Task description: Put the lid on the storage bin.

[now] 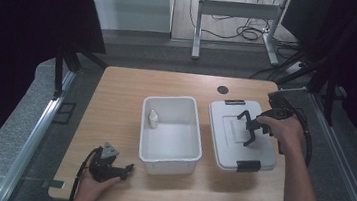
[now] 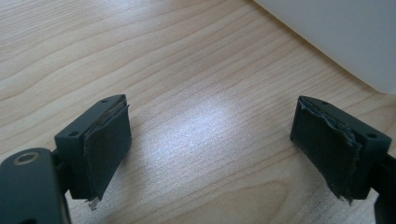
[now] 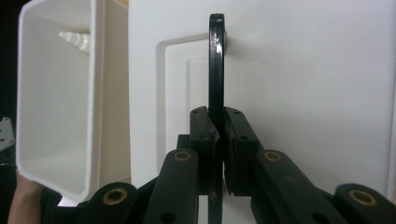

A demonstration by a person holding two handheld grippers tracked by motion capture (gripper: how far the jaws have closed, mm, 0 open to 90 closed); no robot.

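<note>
Right hand-held gripper (image 1: 249, 133) clenched on the lid's black handle (image 3: 216, 70); left hand-held gripper (image 2: 210, 154) (resting low on table (image 2: 140, 56)) released

No readable text, label, brand, number or sign appears on anything here.

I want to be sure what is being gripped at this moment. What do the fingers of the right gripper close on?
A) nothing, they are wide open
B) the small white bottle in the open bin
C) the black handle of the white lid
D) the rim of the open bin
C: in the right gripper view the right gripper pinches the thin black handle standing up from the white lid.
</note>
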